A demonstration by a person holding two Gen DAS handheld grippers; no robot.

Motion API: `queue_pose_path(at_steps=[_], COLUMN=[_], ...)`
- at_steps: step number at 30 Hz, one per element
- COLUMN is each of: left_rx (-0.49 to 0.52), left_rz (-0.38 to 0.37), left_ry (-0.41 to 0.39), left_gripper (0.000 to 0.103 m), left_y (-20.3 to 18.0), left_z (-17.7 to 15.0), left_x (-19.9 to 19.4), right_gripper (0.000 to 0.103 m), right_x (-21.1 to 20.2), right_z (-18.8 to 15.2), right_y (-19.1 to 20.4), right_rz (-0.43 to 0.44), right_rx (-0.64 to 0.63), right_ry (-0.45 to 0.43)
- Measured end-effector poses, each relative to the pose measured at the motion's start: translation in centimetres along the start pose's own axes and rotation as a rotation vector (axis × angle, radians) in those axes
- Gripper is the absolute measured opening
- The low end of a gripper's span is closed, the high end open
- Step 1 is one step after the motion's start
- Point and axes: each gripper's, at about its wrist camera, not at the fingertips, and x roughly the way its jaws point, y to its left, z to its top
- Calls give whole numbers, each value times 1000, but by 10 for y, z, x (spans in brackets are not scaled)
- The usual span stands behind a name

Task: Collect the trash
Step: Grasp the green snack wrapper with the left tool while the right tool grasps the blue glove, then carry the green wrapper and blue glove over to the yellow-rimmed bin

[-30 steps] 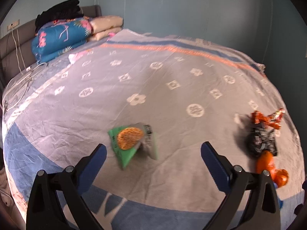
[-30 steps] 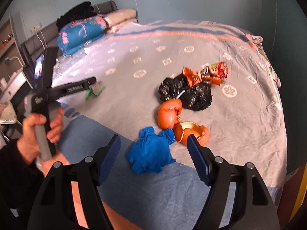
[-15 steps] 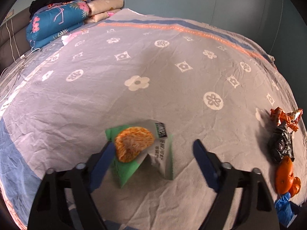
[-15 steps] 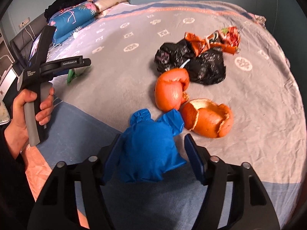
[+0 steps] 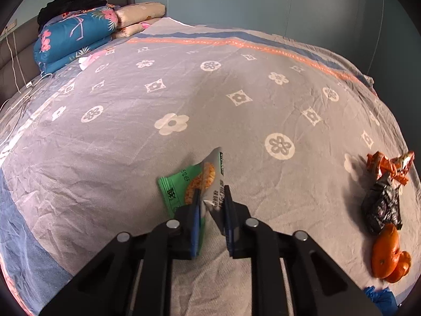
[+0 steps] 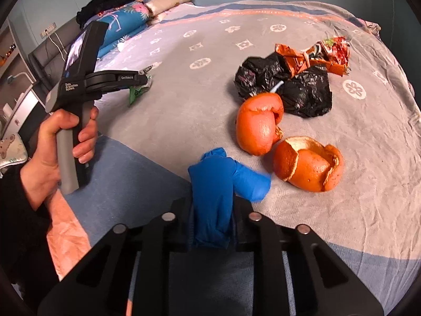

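Note:
My left gripper (image 5: 211, 205) is shut on a green and grey snack wrapper (image 5: 194, 184) that lies on the bed. It also shows in the right wrist view (image 6: 139, 87), held in the left gripper (image 6: 144, 79). My right gripper (image 6: 213, 216) is shut on a crumpled blue glove (image 6: 215, 184) at the bed's near edge. Two pieces of orange peel (image 6: 259, 123) (image 6: 307, 163), a black plastic bag (image 6: 302, 89) and an orange-red wrapper (image 6: 315, 52) lie just beyond the glove.
The bed has a grey patterned cover (image 5: 210, 92). Folded blue floral quilts, pillows and black clothes (image 5: 76, 29) are stacked at the headboard, far left. A cable (image 5: 15, 60) hangs by the headboard. The peel and bag also show at the right of the left wrist view (image 5: 389, 258).
Both grippers moved forward and closed: the left onto the snack wrapper, the right onto the blue glove. Both were open a second ago.

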Motion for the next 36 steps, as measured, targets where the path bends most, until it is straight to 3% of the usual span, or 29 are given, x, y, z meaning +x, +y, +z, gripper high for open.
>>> queue_pose_path(at_steps=[10,22,27,36], left_rx=[-47,82,174,241], left_rz=[-69,-173,-213,-320], left_ry=[-113,-243,-327,-361], left_gripper=[13,13,13,13], left_y=[1,-57,-93,-155], left_z=[16,2,-13,-36], left_x=[-50,-140,-193,-266], right_gripper=[15,15,15,15], right_x=[-37,-138,-193,-272], right_z=[16,24,10,-31], right_y=[-1,-16,-31,-67], right_rz=[45,5,-43,-113], right_rx=[12,87,106,179], right_ry=[-103,-248,-313,-399])
